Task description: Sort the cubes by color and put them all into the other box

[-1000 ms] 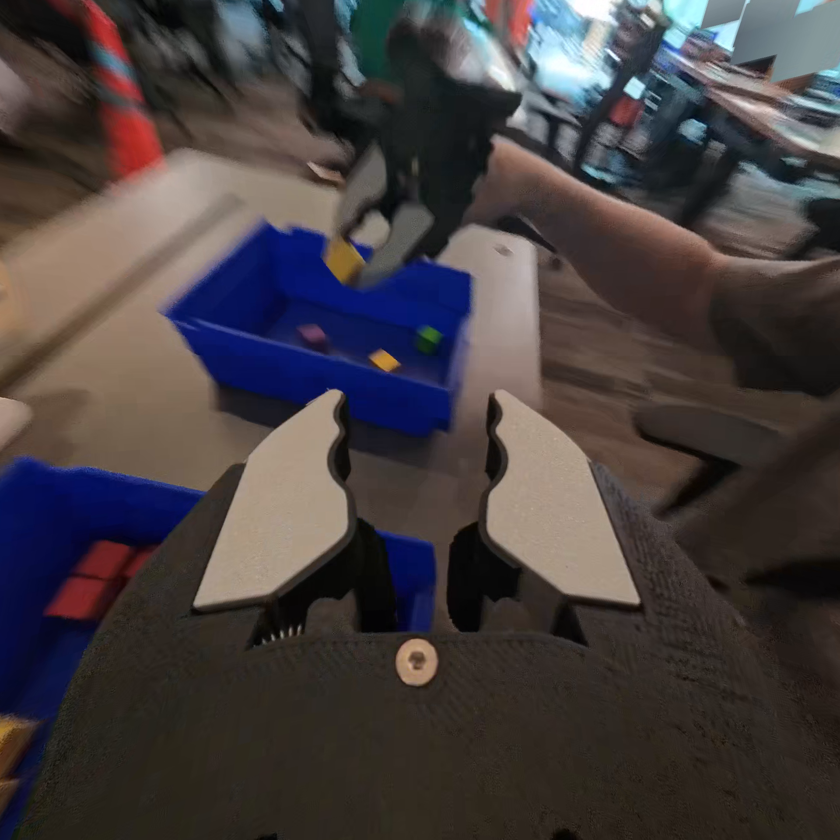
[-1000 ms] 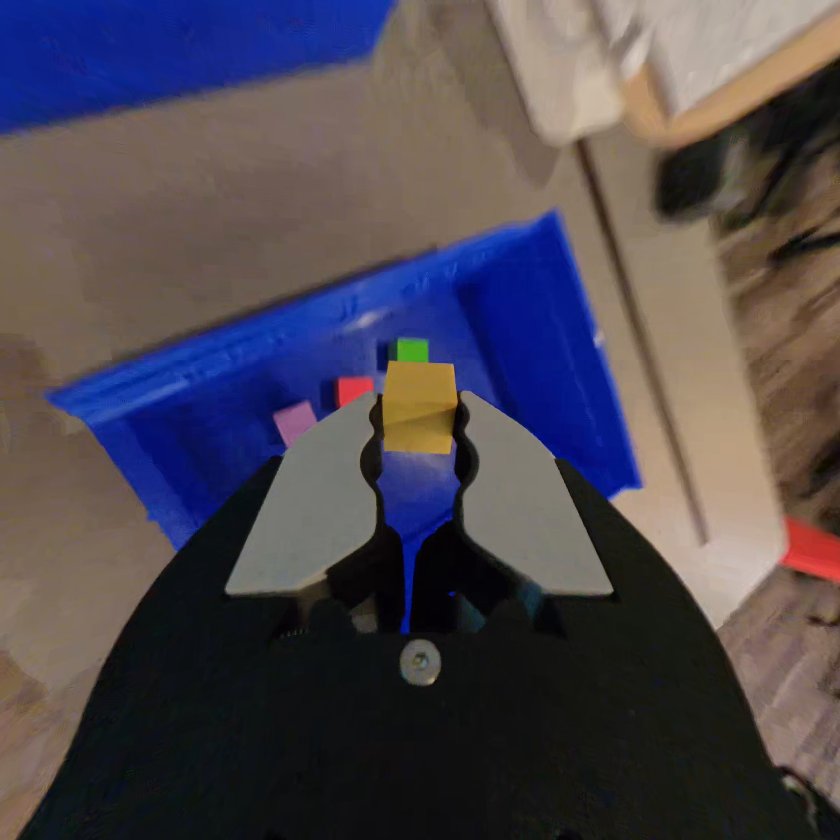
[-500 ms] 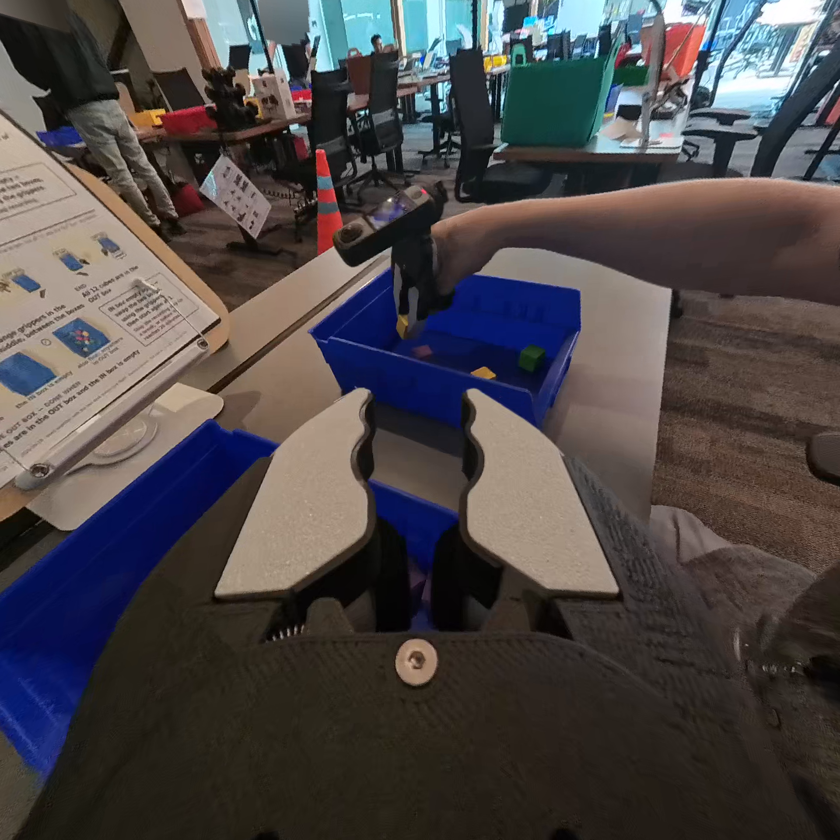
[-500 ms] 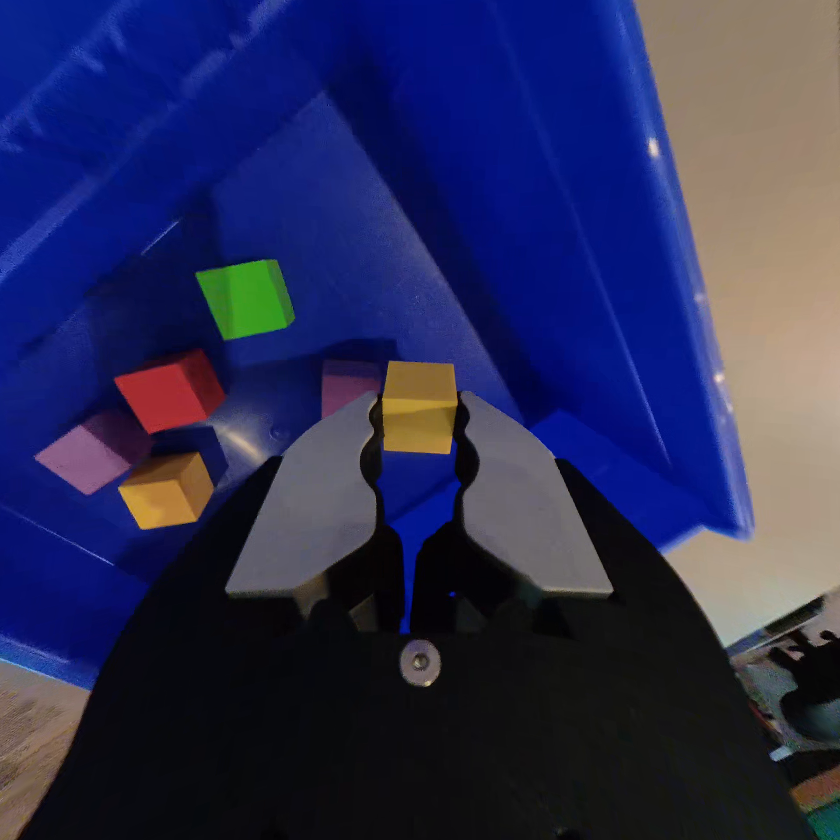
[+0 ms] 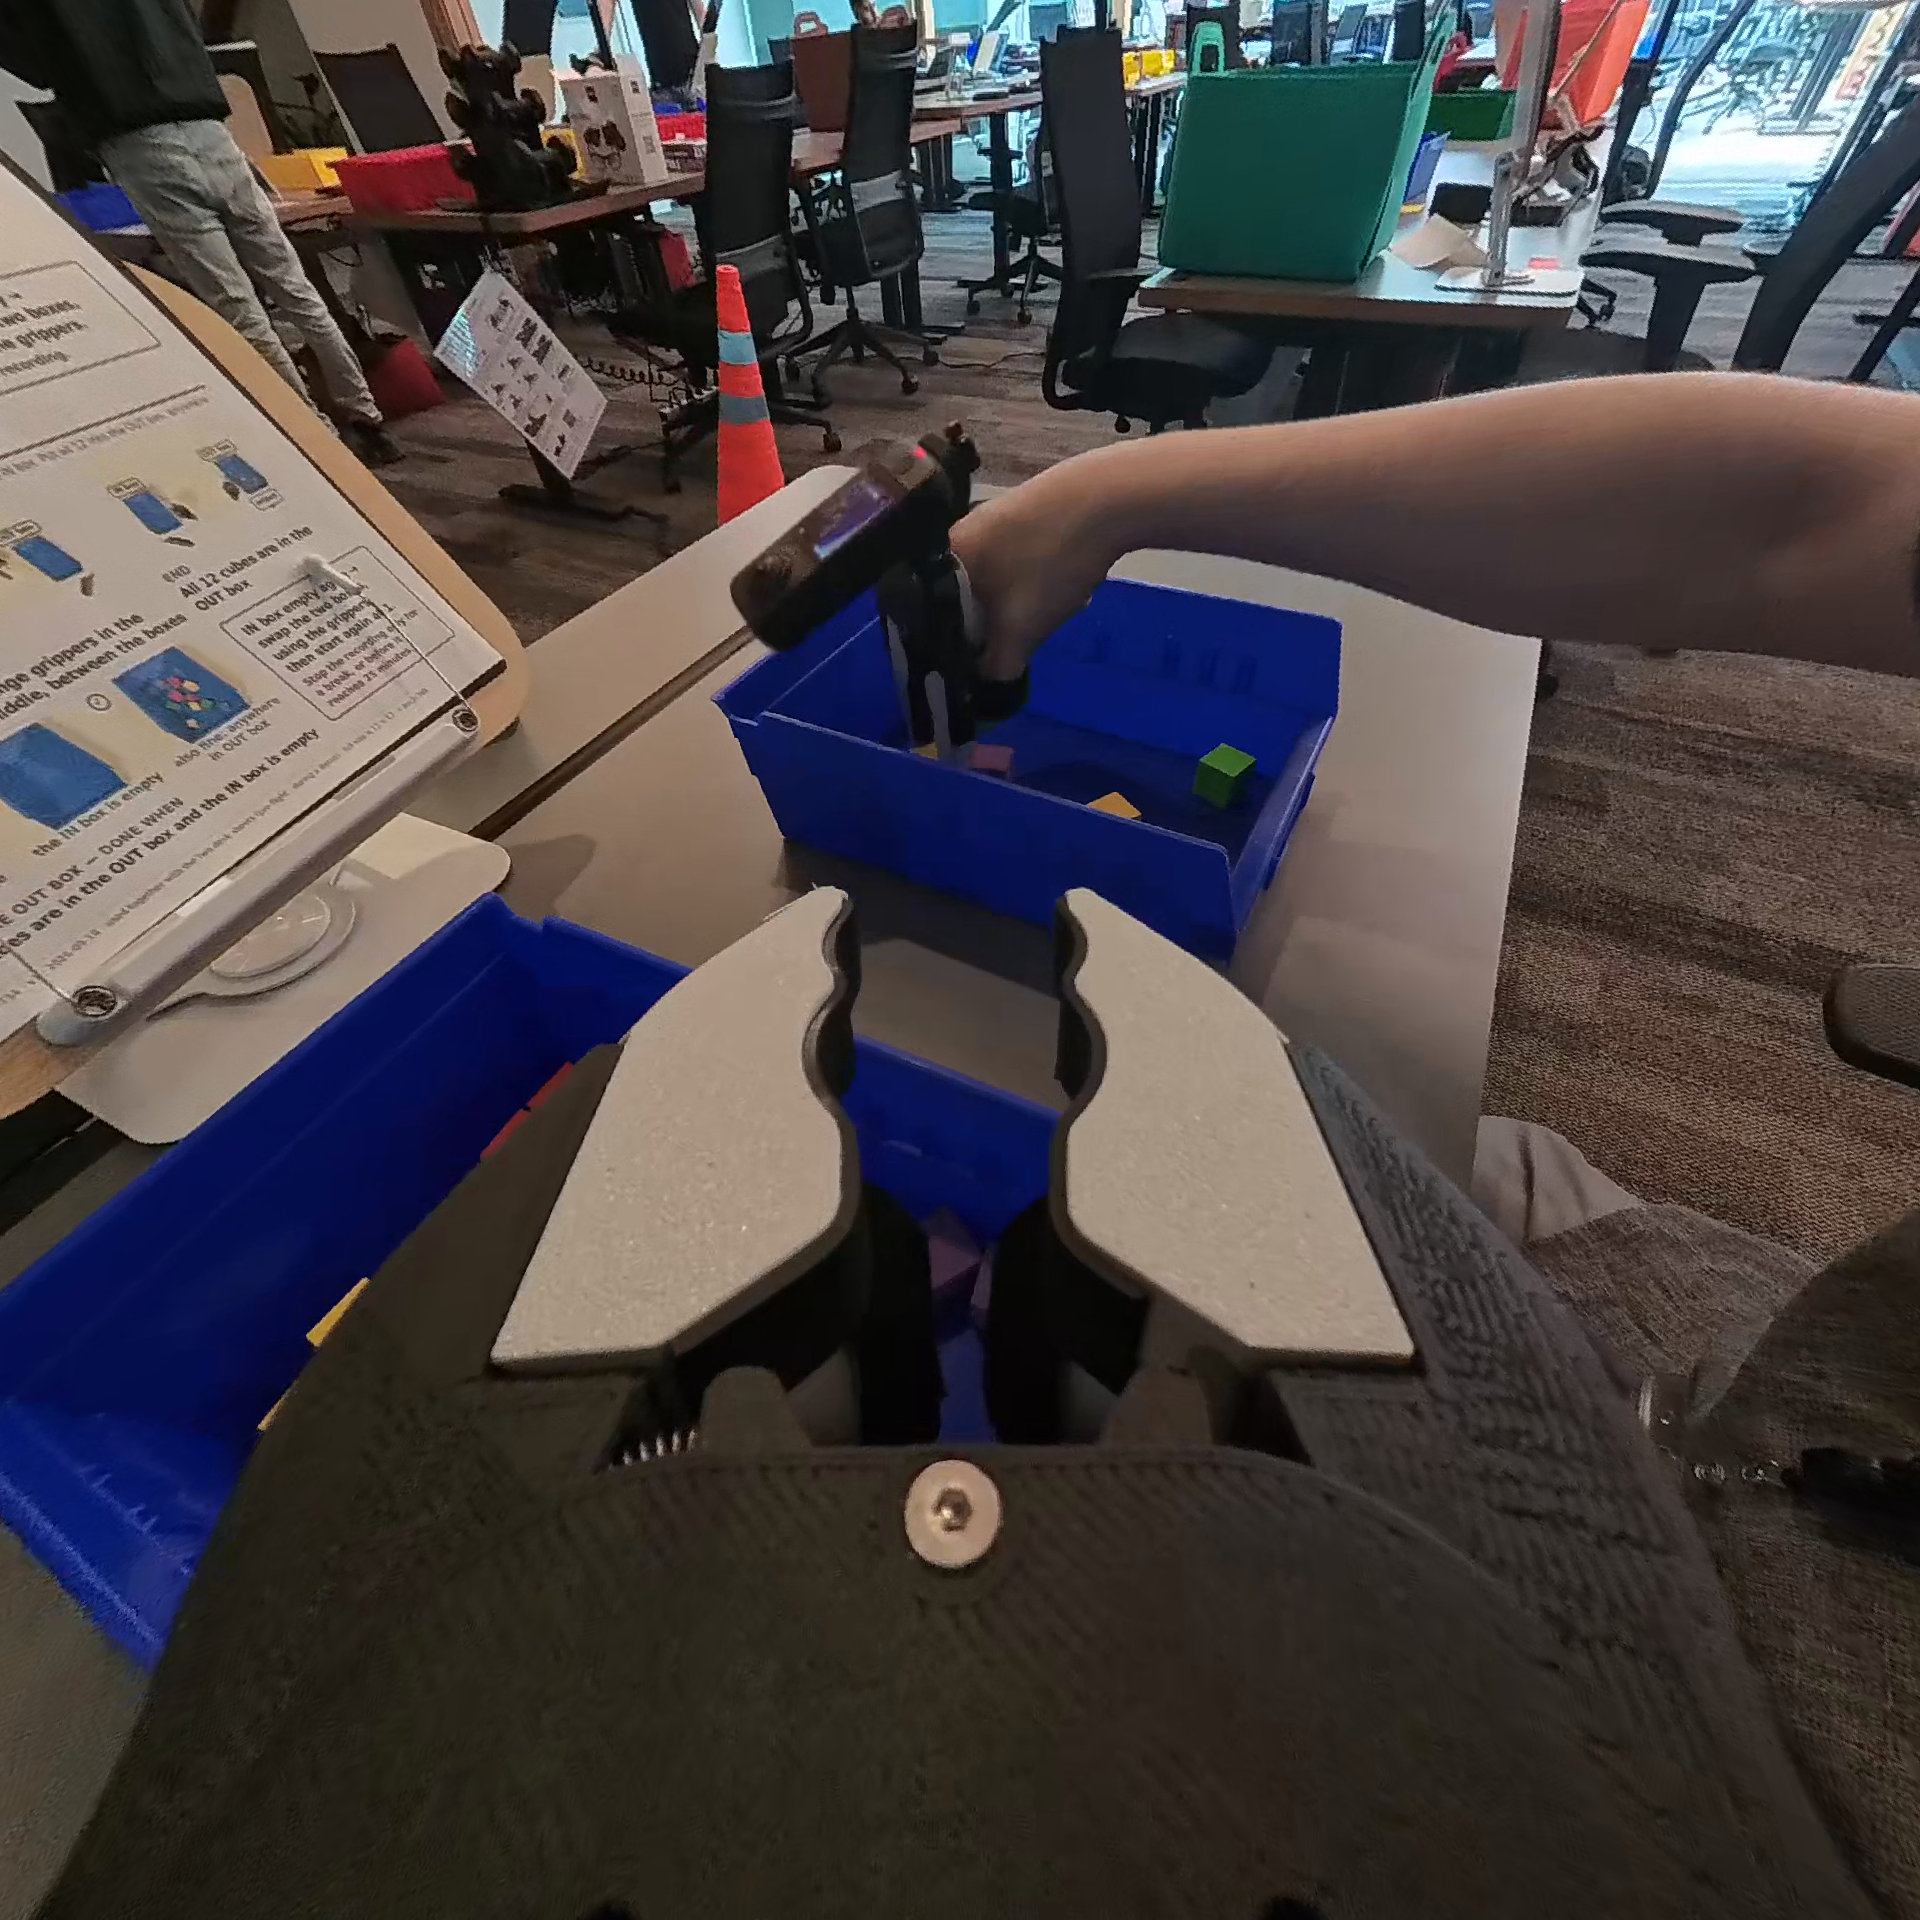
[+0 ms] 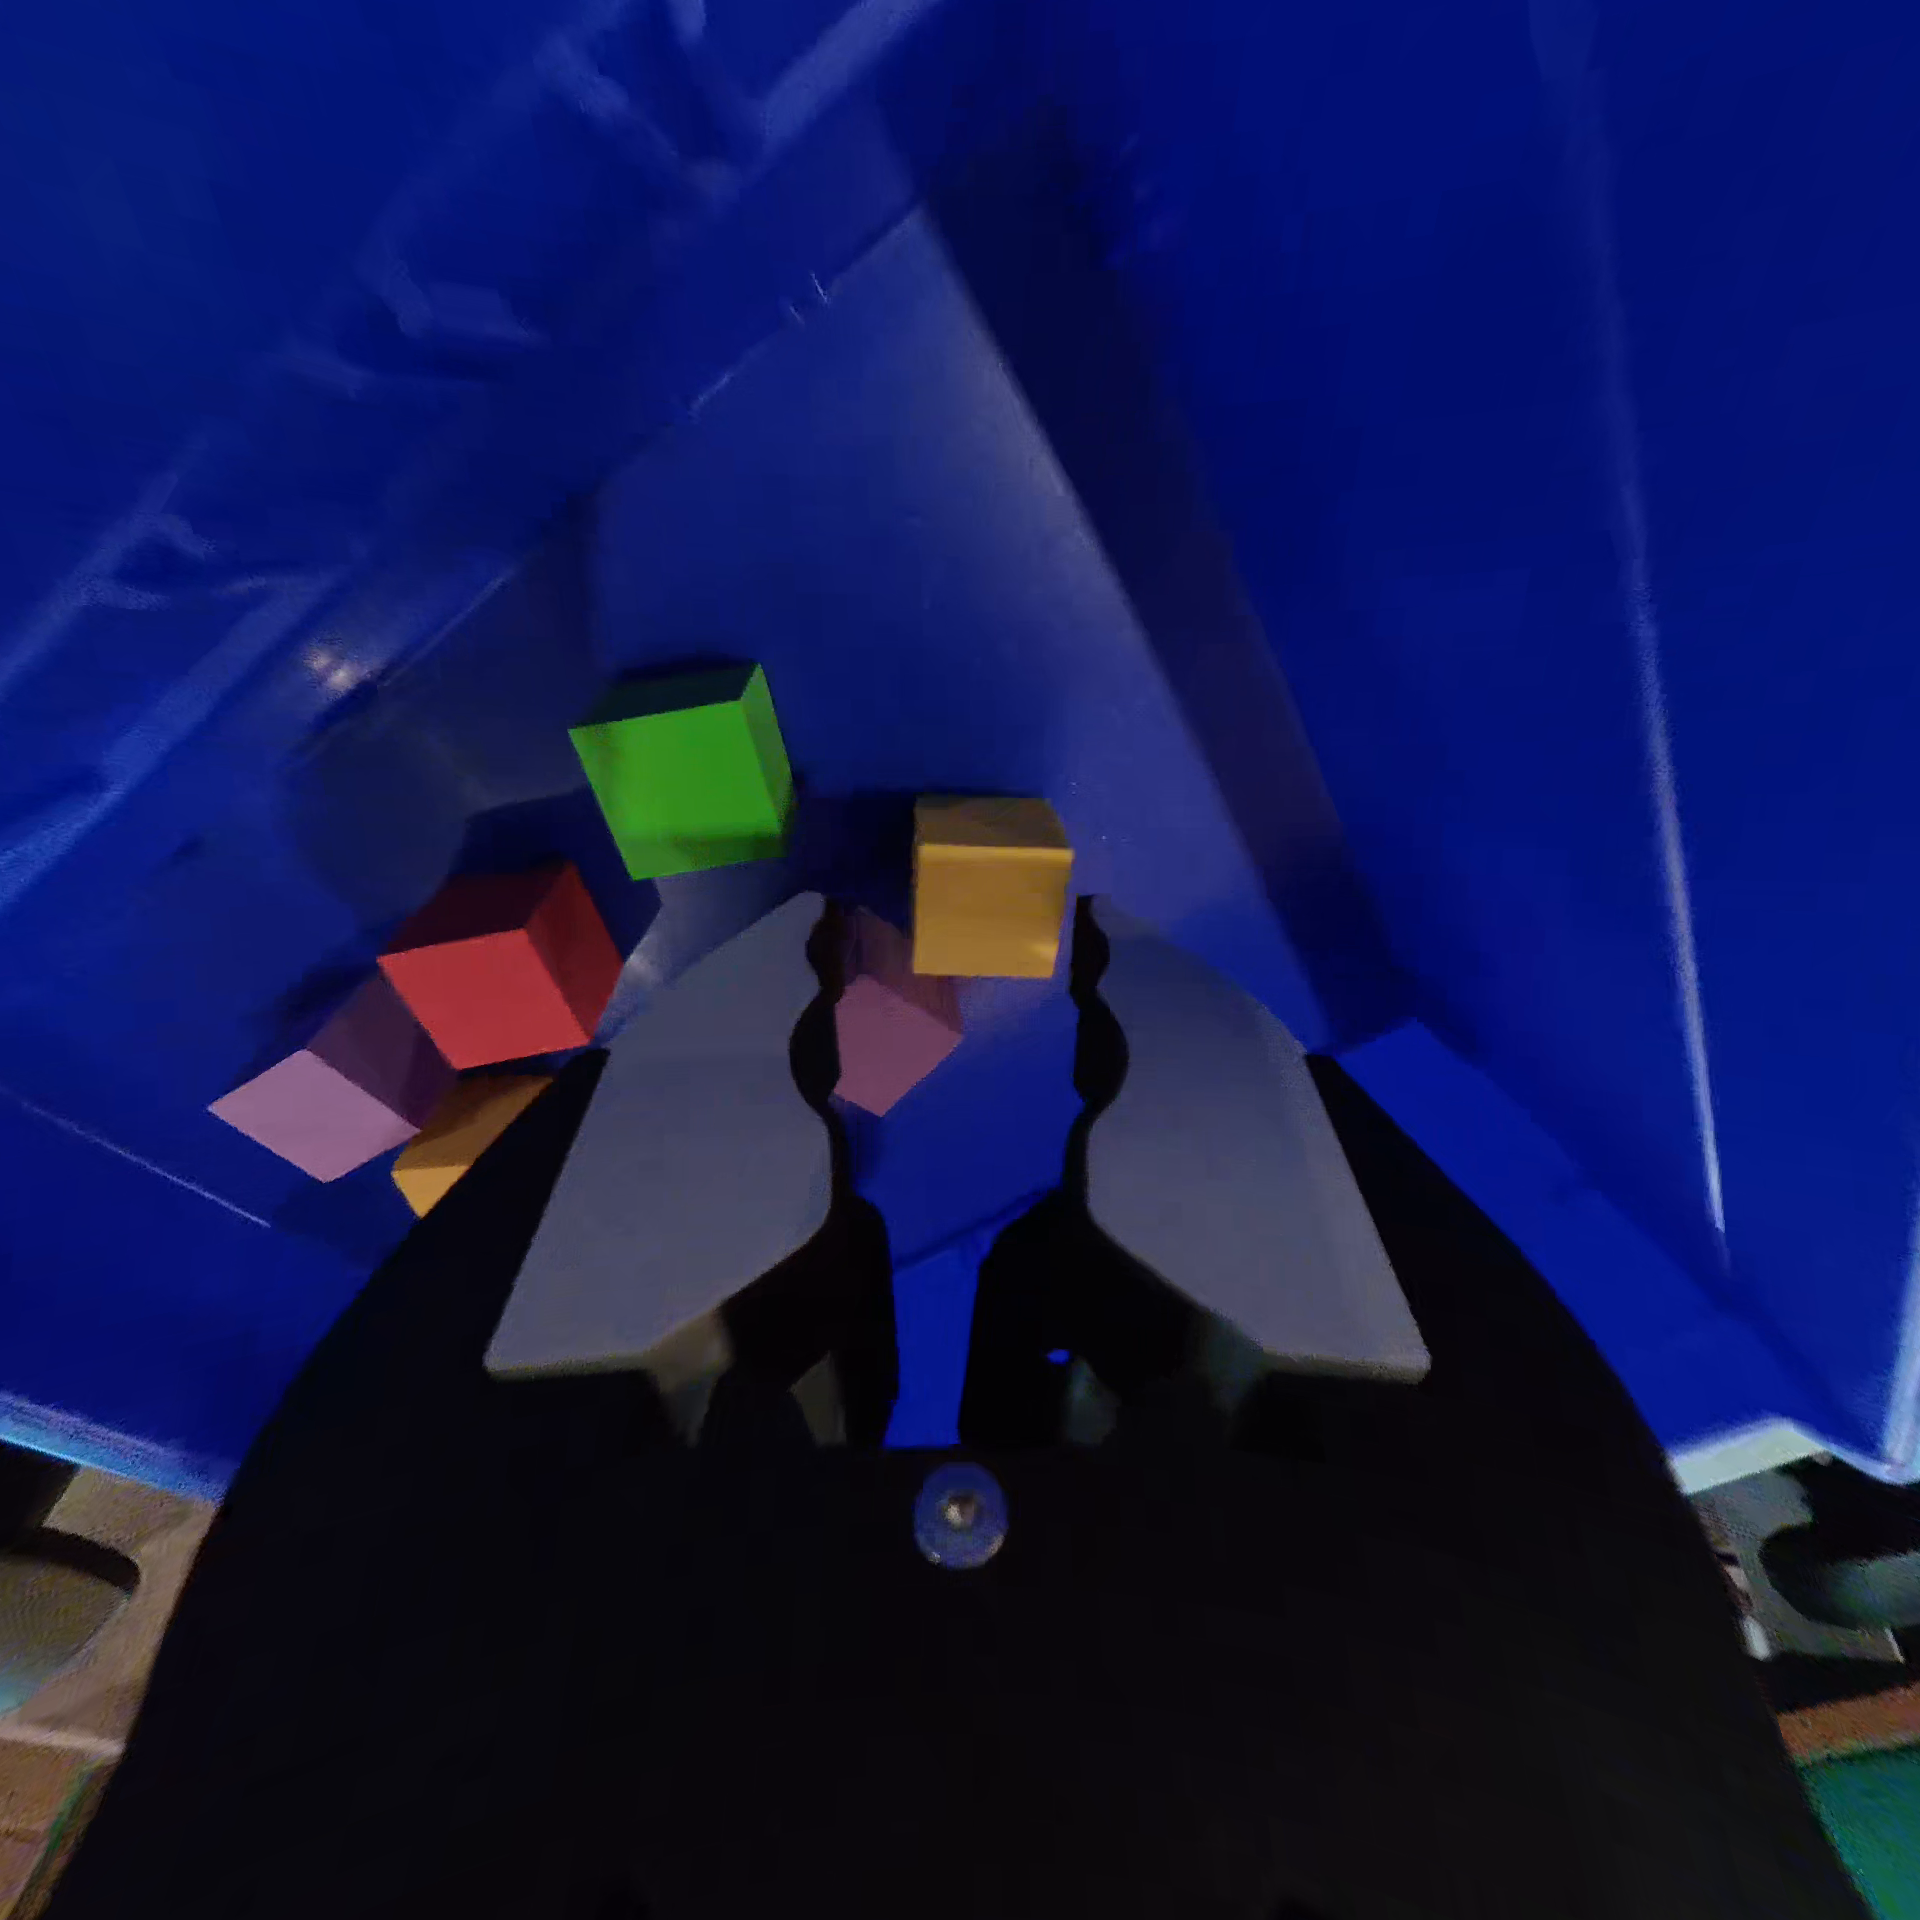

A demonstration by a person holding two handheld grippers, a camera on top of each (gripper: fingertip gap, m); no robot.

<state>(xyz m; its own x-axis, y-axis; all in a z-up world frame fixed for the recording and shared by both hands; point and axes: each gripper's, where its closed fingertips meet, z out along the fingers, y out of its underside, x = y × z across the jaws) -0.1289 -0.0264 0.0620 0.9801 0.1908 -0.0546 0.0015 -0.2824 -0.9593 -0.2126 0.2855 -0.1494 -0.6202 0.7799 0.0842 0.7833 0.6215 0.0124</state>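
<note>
- Left wrist view: the left tool [image 5: 951, 935] hung with its grey fingers moderately apart and nothing between them, above the near blue plastic bin [image 5: 312, 1091] at the lower left of the frame.
- A small purple cube [image 5: 951, 1268] showed in that bin through the gap behind the fingers. The tool's body hid most of the bin's other contents.
- Across the grey bench [image 5: 675, 831], at mid-frame, stood the far blue plastic bin [image 5: 997, 842]. The right tool [image 5: 935, 686], on a person's bare forearm [image 5: 1455, 520], reached down into it, with a small green cube [image 5: 1224, 774] well to its right.
- A printed instruction board [image 5: 156, 623] leaned at the upper left.
- Right wrist view: the right tool [image 6: 951, 914] was spread fairly wide inside the bin, clamping nothing. A small yellow cube [image 6: 989, 885] sat just at its tips, nearer the right finger, and a mauve cube [image 6: 888, 1039] showed in the gap.
- To the left lay the green cube [image 6: 681, 774], a red cube [image 6: 499, 966], a lilac cube [image 6: 312, 1107] and a second yellow cube [image 6: 457, 1143]. The bin's steep blue wall [image 6: 1455, 520] rose close on the right.
</note>
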